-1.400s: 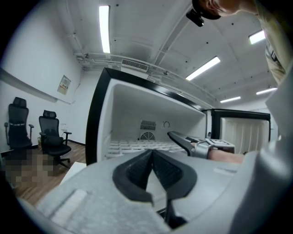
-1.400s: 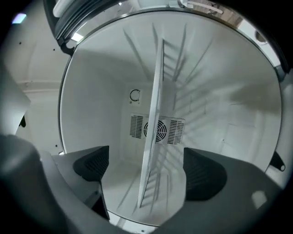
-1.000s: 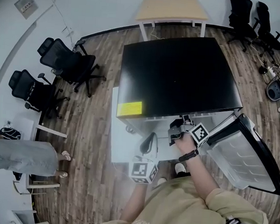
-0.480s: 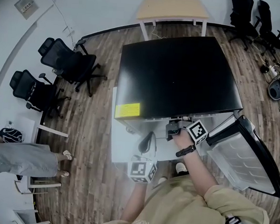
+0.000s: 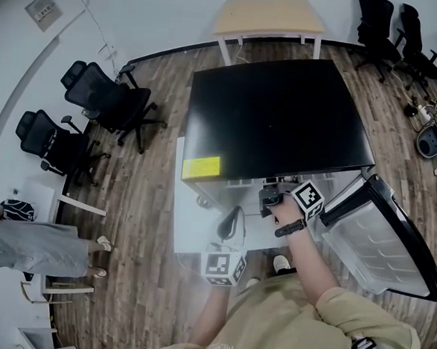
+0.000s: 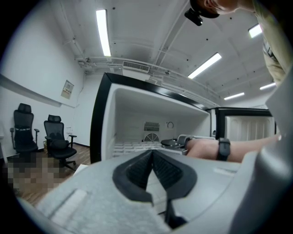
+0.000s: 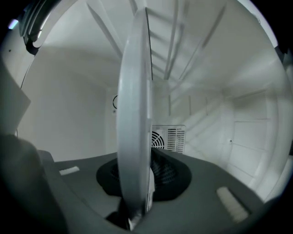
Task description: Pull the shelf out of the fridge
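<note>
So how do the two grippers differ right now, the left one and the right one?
The right gripper reaches into the open fridge; the left gripper hangs outside, in front of it. The right gripper's jaws have just been closing and clamp the edge of the white shelf; the left gripper's jaws meet on nothing. Both are the same grey hand-held tool.

Strip lights point(image 6: 103, 32) above the fridge point(image 6: 137, 114) glare white; inside the fridge the light is soft and even, greyer low down; the shelf point(image 7: 135, 114) blurs close to the lens; all views bend at their dark edges.
</note>
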The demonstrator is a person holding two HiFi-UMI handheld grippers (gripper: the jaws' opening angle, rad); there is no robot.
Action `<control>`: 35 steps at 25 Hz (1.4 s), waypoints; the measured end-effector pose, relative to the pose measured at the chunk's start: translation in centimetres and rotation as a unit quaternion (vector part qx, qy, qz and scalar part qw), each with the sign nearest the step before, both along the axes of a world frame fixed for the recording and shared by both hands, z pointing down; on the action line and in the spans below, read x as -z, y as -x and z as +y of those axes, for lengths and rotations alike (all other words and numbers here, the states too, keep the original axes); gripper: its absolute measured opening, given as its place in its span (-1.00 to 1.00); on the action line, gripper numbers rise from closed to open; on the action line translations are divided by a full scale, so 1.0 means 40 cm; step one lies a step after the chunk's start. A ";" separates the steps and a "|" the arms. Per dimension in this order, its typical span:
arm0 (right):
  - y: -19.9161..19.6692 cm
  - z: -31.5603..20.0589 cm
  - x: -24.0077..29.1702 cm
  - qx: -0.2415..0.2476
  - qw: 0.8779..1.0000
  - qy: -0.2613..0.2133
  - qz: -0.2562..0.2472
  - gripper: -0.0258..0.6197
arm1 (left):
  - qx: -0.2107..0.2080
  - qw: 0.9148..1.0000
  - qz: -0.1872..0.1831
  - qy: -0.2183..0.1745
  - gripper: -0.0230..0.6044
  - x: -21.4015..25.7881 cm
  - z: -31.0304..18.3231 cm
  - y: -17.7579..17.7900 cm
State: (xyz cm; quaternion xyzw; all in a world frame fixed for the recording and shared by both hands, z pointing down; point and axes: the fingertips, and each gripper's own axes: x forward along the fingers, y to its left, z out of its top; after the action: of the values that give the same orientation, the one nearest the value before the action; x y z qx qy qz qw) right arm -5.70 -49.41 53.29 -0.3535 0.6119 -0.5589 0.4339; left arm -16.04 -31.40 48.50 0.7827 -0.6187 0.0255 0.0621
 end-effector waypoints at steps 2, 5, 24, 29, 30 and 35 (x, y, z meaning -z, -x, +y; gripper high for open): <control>-0.001 0.001 -0.007 -0.001 1.000 0.021 0.002 -0.81 | 0.001 1.000 0.001 -0.002 -0.92 0.004 0.010 0.000; -0.008 0.005 -0.008 -0.002 1.000 0.029 0.005 -0.83 | 0.000 1.000 0.001 -0.005 -0.92 0.009 0.025 -0.006; -0.019 0.073 -0.018 -0.002 0.999 0.032 0.005 -0.83 | -0.017 1.000 0.008 -0.017 -0.92 0.023 0.074 -0.015; -0.019 0.092 -0.009 -0.002 0.999 0.034 0.004 -0.83 | -0.023 1.000 0.010 -0.018 -0.92 0.034 0.086 -0.011; -0.019 0.097 -0.009 -0.001 0.999 0.033 0.004 -0.83 | -0.023 1.000 0.011 -0.018 -0.92 0.035 0.089 -0.009; -0.029 0.136 -0.014 -0.002 1.000 0.031 0.006 -0.83 | -0.034 0.999 0.021 -0.017 -0.92 0.030 0.104 -0.017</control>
State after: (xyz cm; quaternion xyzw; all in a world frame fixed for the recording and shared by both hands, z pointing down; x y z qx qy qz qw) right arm -4.54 -43.96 53.86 -0.3710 0.5963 -0.5747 0.4200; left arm -15.36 -27.25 47.31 0.8047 -0.5906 0.0009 0.0608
